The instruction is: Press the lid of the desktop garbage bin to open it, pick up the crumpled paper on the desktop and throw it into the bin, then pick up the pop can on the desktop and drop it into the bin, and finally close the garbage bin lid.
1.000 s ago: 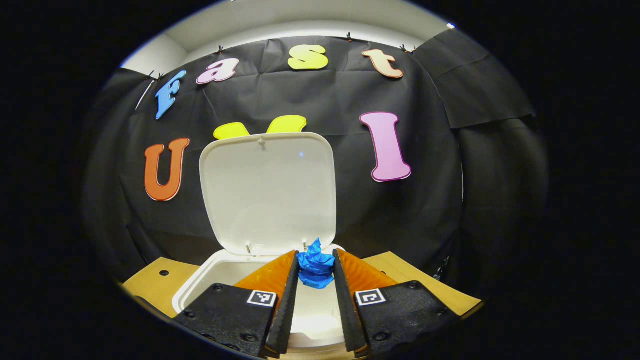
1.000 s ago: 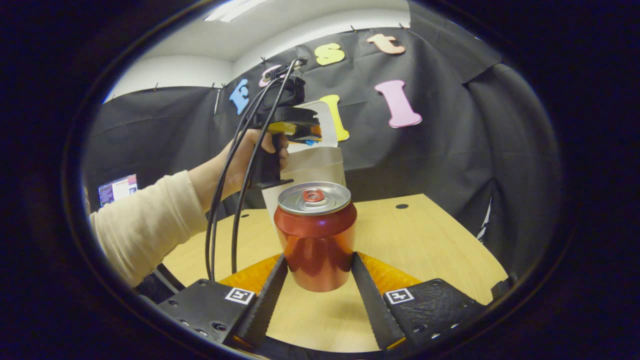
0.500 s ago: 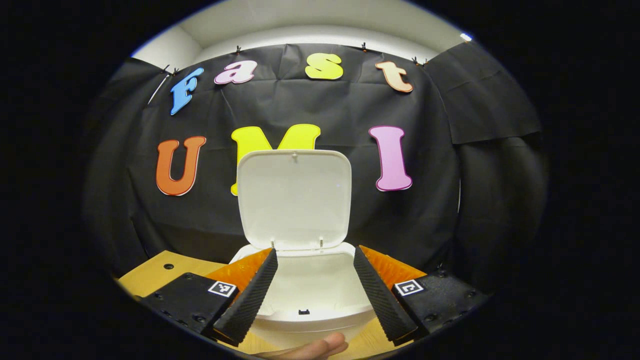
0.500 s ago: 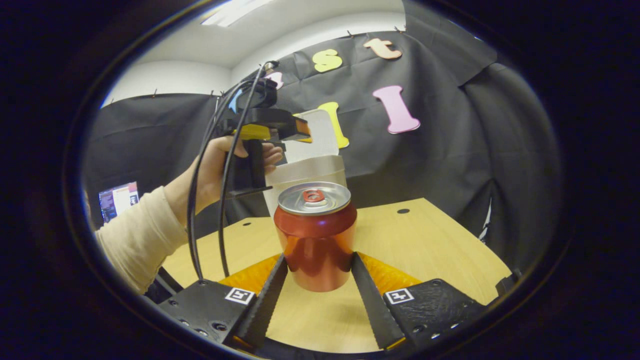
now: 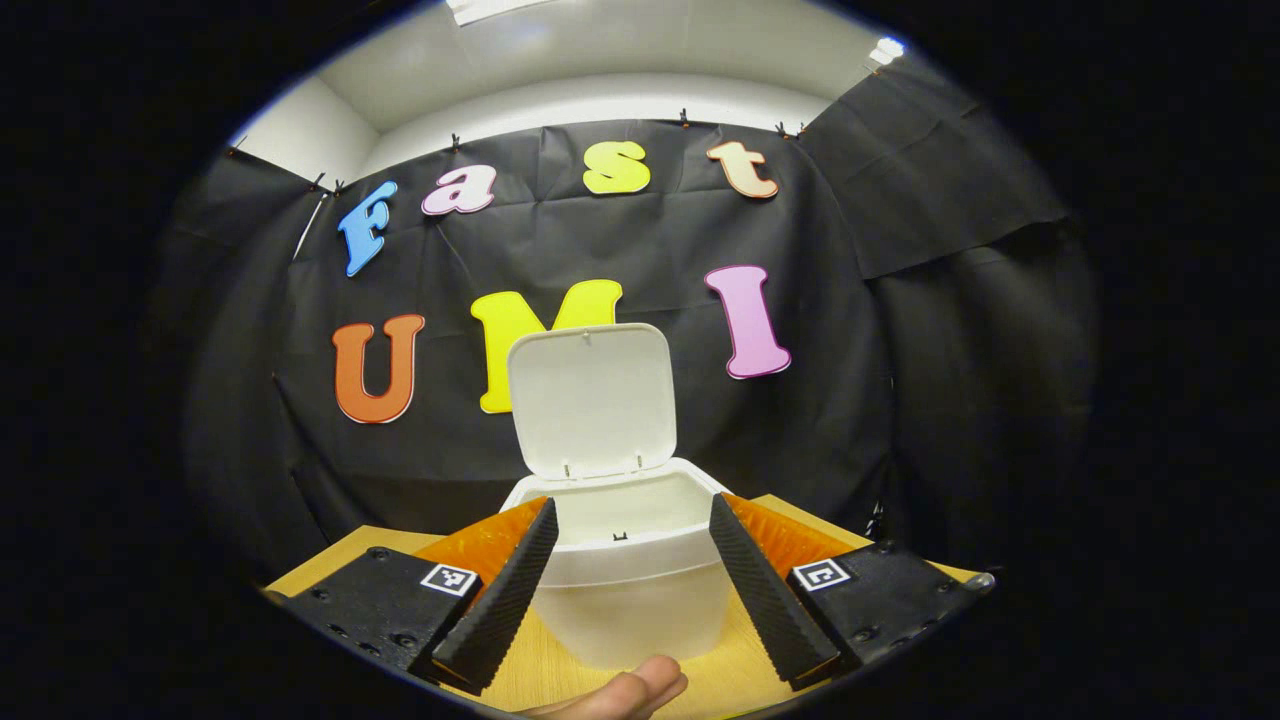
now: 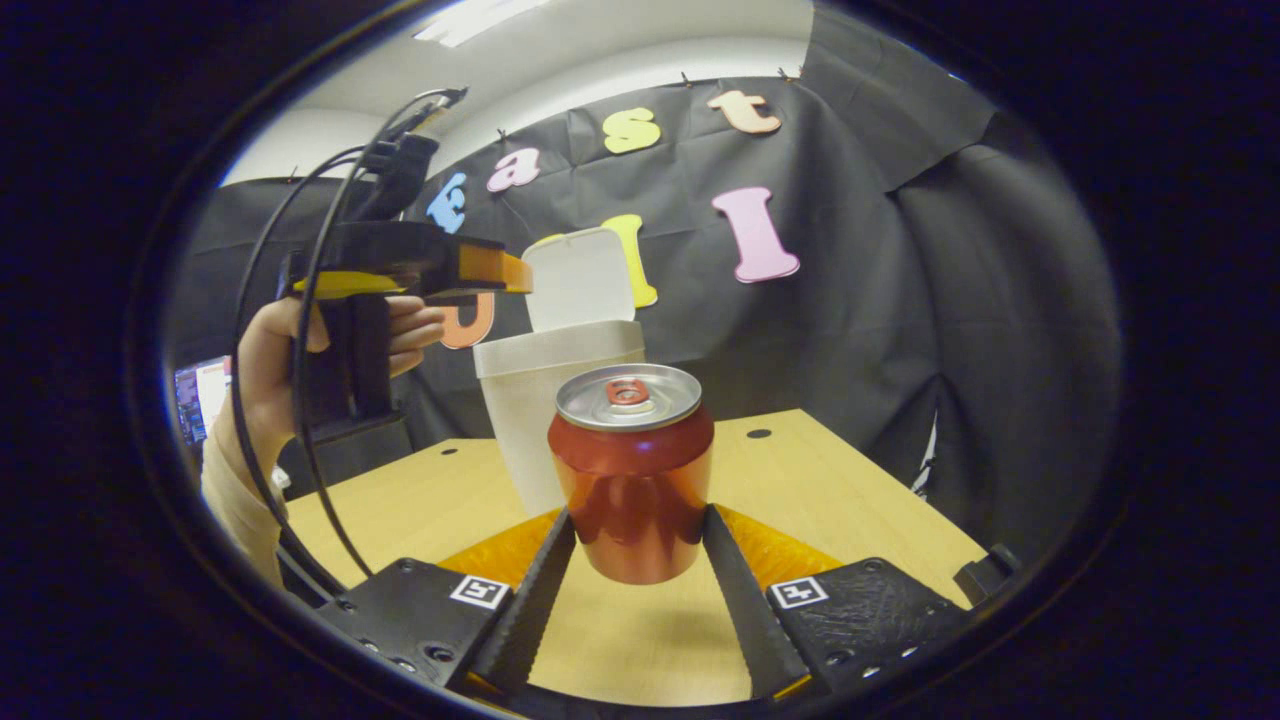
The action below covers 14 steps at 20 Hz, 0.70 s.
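A light wooden tabletop (image 6: 830,490) spans the lower frame of the right gripper view, carrying a white plastic desktop bin (image 5: 630,590) at centre with its hinged lid (image 5: 590,400) standing open. The left gripper (image 5: 628,585), low in its own view, has its jaws spread apart with nothing between them. At lower centre, the right gripper (image 6: 635,560) is clamped on an upright red pop can (image 6: 632,470).

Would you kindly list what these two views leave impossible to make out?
- Bin contents: in the left gripper view the front wall hides the bottom; in the right gripper view the can covers part of the bin.
- Can's base: the right tongs hide it, so lifted or standing is unclear.
- Screen: too small, cut off.
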Motion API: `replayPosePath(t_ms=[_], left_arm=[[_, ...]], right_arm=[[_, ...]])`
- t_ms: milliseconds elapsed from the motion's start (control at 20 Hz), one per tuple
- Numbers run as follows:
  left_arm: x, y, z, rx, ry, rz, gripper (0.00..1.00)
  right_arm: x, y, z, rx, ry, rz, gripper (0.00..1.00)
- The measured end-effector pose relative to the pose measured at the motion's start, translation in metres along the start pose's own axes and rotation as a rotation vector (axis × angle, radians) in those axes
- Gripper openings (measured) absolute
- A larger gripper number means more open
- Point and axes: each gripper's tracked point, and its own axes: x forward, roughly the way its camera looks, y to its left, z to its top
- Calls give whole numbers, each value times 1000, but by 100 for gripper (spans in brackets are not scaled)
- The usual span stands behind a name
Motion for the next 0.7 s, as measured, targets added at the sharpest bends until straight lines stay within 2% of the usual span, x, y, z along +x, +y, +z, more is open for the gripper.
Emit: replayPosePath(t_ms=[150,450,600,700], left_arm=[[-29,-1,-3,30,-45,8,98],[-67,21,-24,-55,-53,22,98],[-80,45,-38,-72,-49,59,98],[-85,53,-55,-109,-24,51,98]], right_arm=[[-3,-12,5,13,-2,-38,75],[2,-14,24,-12,-15,-63,75],[6,-6,38,-34,-21,-71,75],[8,2,46,-59,-28,-77,75]])
